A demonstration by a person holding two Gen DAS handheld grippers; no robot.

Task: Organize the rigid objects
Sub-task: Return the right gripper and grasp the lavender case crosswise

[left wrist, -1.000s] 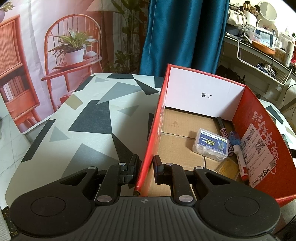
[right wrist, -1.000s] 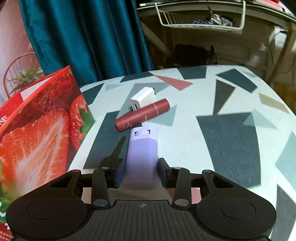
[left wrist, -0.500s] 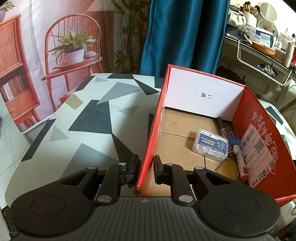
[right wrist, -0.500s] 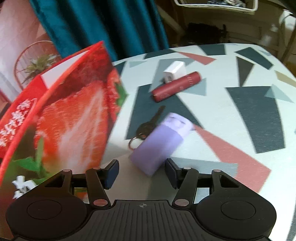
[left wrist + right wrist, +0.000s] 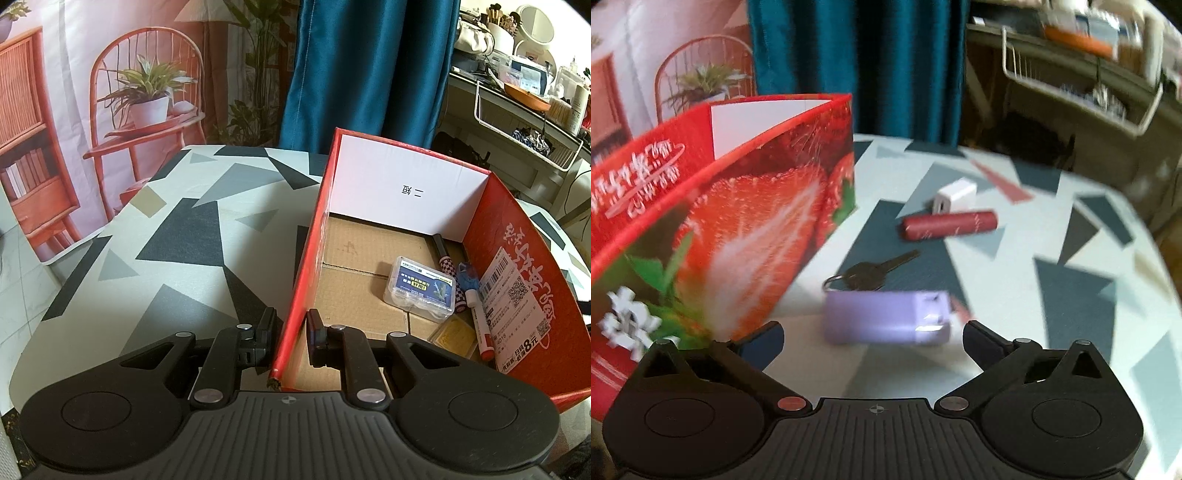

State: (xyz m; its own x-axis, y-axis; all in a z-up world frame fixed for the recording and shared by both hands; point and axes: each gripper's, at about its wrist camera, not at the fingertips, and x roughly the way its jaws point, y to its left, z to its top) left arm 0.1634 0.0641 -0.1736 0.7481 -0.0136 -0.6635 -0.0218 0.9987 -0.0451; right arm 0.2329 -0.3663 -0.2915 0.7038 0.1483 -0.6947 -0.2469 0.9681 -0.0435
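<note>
A table covered in a cloth of grey, black and white triangles carries an open red box printed with strawberries on its outer wall, white inside its far wall and bare cardboard on its floor. The left gripper is clamped on the near end of the box's left wall, one finger outside and one inside, its jaws narrow with the red edge pinched between them. Inside the box, toward the right wall, lie a clear case with a blue label, a checkered pen along the far right corner, a red-tipped marker against the right wall, a small blue item between them, and a flat gold packet at the near side.

To the right of the box, the right gripper hangs over the tabletop with its jaws spread wide, having just been opening; the lilac bottle lies on its side between the fingers, crosswise, free of both pads. Just beyond it a dark key on a ring lies touching or almost touching the bottle's far edge. Farther off lies a maroon tube, and a white charger sits just behind that. This view is blurred.

A teal curtain hangs behind the table.
</note>
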